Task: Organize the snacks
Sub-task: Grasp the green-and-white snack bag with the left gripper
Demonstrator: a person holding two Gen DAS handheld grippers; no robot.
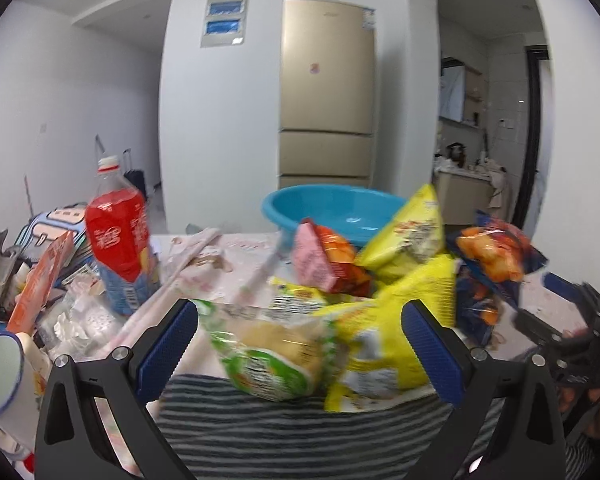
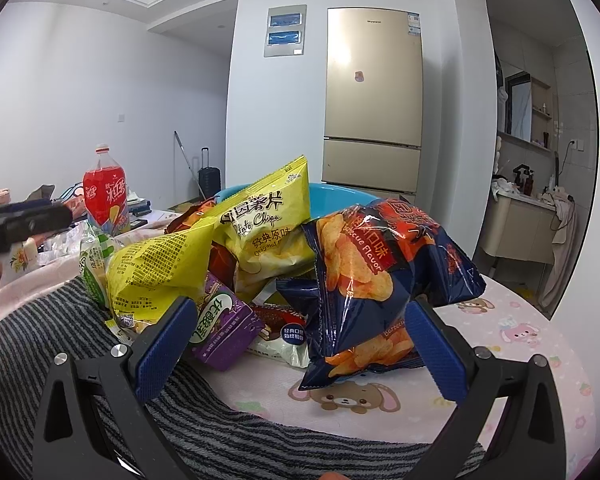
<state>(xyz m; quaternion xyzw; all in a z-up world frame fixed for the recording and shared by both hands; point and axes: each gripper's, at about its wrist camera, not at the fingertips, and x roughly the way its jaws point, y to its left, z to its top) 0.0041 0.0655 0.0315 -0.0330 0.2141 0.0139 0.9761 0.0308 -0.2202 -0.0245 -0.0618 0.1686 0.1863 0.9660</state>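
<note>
Snack bags lying heaped on the pink tabletop (image 2: 512, 344), both grippers hovering spread and holding nothing

Two yellow chip bags are showing; the original-flavour bag (image 2: 268, 228) is standing with its long axis upright before the blue basin (image 2: 332, 198); one barbecue chip bag (image 2: 376, 276) is leaning upright between the right gripper's (image 2: 300, 344) fingers, untouched; the left gripper (image 1: 300, 344) is pointing level at one green bread pack (image 1: 272, 352).

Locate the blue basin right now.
The blue basin sits upright at the far side of the table, behind the snack pile and in front of the gold fridge; in the right wrist view only its rim shows behind the yellow chip bag.
</note>
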